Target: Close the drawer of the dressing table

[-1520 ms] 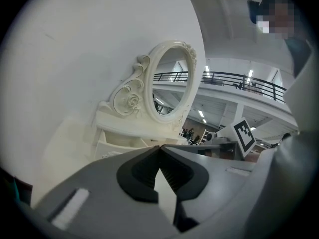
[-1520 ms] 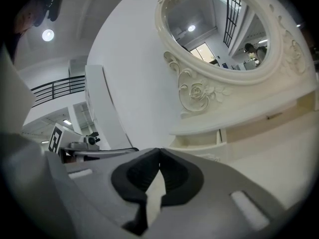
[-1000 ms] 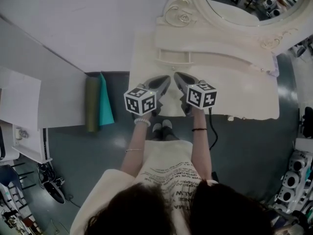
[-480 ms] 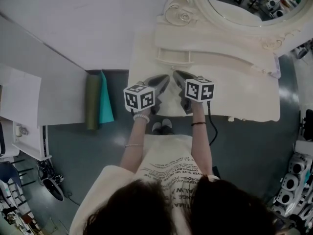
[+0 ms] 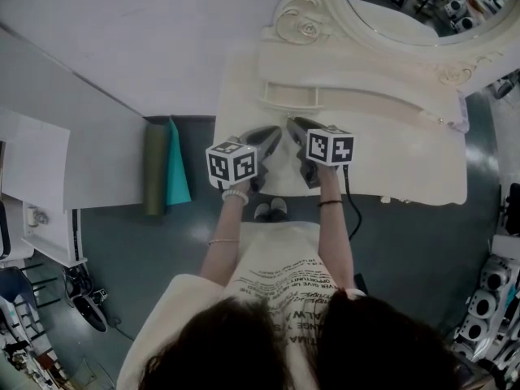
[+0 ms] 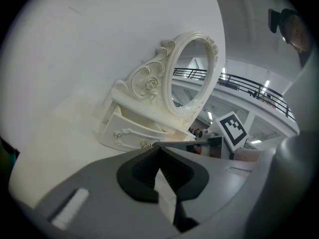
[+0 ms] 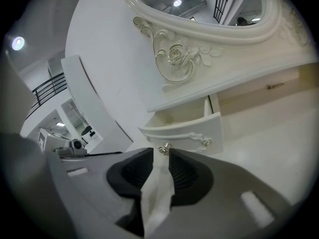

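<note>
A cream dressing table [image 5: 406, 161] with an oval mirror [image 5: 406, 6] stands in front of me. Its small left drawer [image 5: 288, 96] is pulled out; it also shows as the drawer [image 6: 132, 131] and the drawer [image 7: 187, 128], with a metal knob [image 7: 164, 148] on its front. My left gripper [image 5: 272, 134] hovers over the table top just short of the drawer, its tips meeting, with nothing held. My right gripper [image 5: 292, 124] is beside it, pointing at the knob. Its jaws are opening and nothing is between them; the knob lies just beyond the tips.
A green roll and a teal roll [image 5: 166, 169] lie on the floor left of the table. White desks [image 5: 65, 161] stand further left. Equipment [image 5: 487, 299] crowds the lower right. My shoes [image 5: 270, 210] are at the table's front edge.
Both grippers have edged slightly toward the dressing table, the right one more. The drawer stands open as before.
</note>
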A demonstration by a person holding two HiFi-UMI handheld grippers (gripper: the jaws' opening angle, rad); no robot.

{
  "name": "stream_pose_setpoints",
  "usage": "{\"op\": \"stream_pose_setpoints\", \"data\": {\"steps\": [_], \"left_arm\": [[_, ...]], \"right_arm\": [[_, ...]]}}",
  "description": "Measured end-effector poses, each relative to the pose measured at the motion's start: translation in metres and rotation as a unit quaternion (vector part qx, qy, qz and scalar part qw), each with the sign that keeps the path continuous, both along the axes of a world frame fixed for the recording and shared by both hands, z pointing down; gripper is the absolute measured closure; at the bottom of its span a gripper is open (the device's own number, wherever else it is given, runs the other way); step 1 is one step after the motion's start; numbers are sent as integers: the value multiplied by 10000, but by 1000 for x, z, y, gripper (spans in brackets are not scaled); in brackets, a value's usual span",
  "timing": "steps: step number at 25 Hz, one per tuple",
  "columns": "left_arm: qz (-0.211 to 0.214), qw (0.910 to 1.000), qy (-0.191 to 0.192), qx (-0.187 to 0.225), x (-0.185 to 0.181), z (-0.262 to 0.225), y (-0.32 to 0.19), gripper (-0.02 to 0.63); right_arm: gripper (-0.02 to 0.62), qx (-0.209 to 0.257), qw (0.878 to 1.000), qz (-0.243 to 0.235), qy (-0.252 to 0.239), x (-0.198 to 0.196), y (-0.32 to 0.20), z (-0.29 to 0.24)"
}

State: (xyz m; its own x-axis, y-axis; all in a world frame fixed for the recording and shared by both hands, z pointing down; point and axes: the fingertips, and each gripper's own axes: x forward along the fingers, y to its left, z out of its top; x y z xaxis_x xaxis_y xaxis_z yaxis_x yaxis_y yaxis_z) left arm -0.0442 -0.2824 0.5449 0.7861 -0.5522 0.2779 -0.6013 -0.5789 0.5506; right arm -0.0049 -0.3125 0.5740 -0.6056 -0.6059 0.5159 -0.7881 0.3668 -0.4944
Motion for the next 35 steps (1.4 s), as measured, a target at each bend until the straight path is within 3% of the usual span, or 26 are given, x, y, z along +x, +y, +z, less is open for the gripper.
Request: {"op": "stream_pose_setpoints", "data": {"steps": [6,18,25,35], "left_arm": [[-17,10000,23,-1,-1,0,-5,607],[-53,10000,51,-52,-7,2,-10,607],[-85,9999,65,-72,-11,2,-12,607],[-13,9999,84,-78,-9,4,-13,607]], "right_arm": [[463,-46,10000,57,3,-3,-8,4],[463,-319,9994,35,-96,-10,-13,9],[488,-383,9989,152,206,-6,-18,14],[491,-405,9988,121,232,-6,-18,14]]}}
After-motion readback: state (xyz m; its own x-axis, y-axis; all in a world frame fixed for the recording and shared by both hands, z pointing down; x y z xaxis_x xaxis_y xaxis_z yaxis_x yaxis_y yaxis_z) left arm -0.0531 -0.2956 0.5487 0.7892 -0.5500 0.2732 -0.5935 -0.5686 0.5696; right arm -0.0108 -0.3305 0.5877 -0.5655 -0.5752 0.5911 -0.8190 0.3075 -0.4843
